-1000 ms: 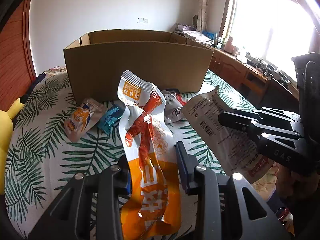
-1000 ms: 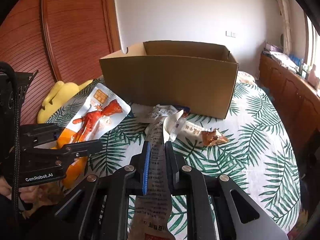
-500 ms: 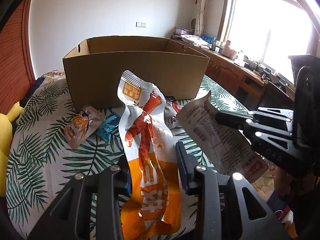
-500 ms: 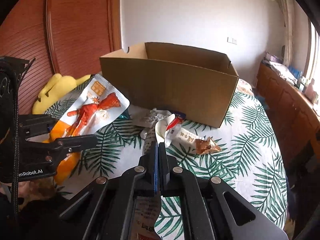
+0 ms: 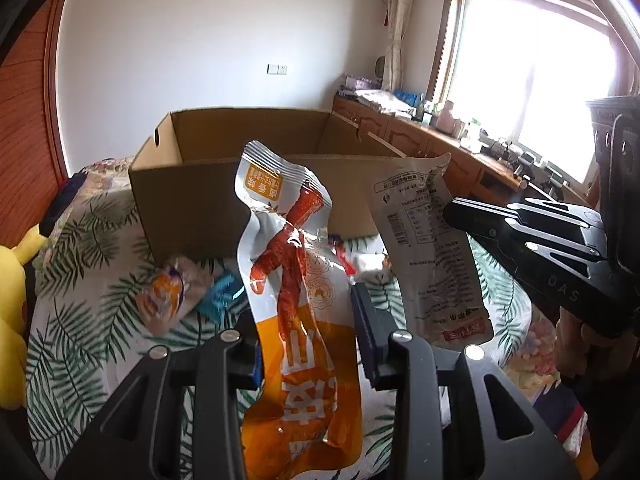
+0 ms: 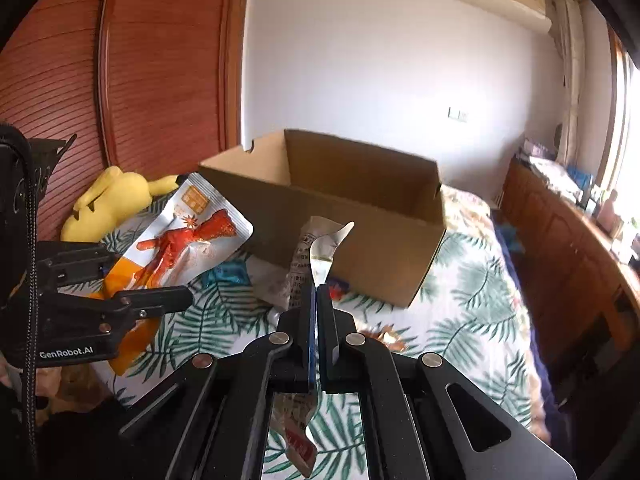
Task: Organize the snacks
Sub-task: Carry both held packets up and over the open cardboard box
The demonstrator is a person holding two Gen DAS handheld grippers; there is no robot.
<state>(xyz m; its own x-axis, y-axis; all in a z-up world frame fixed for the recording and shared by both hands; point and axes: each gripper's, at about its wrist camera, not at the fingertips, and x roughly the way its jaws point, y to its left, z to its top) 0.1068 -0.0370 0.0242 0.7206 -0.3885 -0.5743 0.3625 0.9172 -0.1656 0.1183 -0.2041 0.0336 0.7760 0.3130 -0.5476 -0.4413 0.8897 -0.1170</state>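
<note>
Pouches stand lengthwise, tops toward the box (image 5: 224, 204): left tongs (image 5: 308, 344) grasp the orange pouch (image 5: 296, 280), right tongs (image 6: 316, 308) pinch the grey pouch (image 6: 308, 256).

Both grippers have lifted their packets (image 5: 298, 288) higher.

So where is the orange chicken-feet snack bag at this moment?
The orange snack bag is held up by the left tool, above the leaf-print cloth, in front of the cardboard box, left of the white packet.
</note>
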